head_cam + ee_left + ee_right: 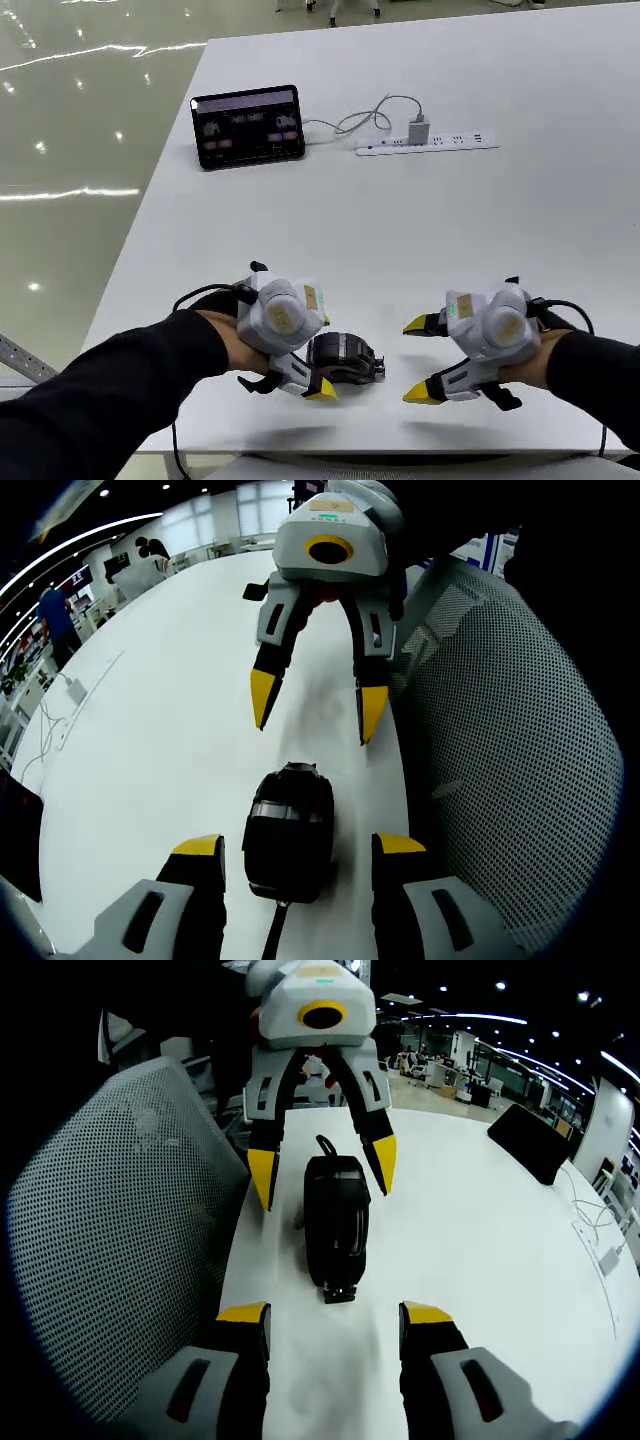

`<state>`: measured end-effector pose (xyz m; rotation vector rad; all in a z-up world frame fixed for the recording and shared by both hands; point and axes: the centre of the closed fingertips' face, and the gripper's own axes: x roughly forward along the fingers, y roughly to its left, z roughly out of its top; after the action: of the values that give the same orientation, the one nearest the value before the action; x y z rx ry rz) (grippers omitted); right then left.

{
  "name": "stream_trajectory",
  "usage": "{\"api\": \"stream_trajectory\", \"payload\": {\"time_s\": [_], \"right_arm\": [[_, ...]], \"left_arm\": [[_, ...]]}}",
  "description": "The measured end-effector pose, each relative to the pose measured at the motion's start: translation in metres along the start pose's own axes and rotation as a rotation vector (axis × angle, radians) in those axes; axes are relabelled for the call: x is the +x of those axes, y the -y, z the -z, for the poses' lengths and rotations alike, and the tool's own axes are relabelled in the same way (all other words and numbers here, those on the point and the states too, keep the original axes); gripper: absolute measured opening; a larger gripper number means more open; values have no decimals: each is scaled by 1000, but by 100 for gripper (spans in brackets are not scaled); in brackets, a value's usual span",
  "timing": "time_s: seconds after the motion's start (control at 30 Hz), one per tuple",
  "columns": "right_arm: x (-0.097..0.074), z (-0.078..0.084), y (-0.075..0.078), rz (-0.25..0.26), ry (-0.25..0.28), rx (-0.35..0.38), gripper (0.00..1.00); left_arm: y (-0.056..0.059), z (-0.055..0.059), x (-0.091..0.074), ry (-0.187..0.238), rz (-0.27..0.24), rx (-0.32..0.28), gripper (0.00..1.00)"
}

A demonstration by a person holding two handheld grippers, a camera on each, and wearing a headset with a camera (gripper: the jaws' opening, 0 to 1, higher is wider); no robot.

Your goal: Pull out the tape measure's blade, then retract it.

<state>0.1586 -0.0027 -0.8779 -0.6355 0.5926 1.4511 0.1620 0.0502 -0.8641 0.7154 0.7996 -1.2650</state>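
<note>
A black tape measure (345, 358) lies on the white table (420, 230) near its front edge, with the blade inside the case. My left gripper (323, 356) is open, its yellow-tipped jaws on either side of the case's rear end with small gaps. In the left gripper view the tape measure (290, 830) sits between my left gripper (300, 845) jaws, and the right gripper (316, 702) faces it, open. My right gripper (417, 359) is open, a short way from the case's front. In the right gripper view the tape measure (335, 1222) lies ahead of my right gripper (336, 1312), with the left gripper (322, 1170) astride its far end.
A dark tablet (248, 125) stands at the back left of the table. A white power strip (428, 143) with a charger and cable lies behind the middle. A grey mesh chair back (500, 730) (120, 1220) stands close to the table's front edge.
</note>
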Motion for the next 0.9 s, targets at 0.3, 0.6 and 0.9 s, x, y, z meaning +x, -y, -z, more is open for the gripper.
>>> {"api": "stream_trajectory", "payload": {"time_s": [0.3,0.6,0.9], "right_arm": [[22,-1,4,-26,-13,19,25],[33,2,1,-48,-44,-3,12],[30,4,1,-38,-51,-19,9]], "left_arm": [[-1,1,16,-91,21,107,34],[-5,2,16,-83,-11,93,33],[-6,3,16,-81,-7,72,33]]}}
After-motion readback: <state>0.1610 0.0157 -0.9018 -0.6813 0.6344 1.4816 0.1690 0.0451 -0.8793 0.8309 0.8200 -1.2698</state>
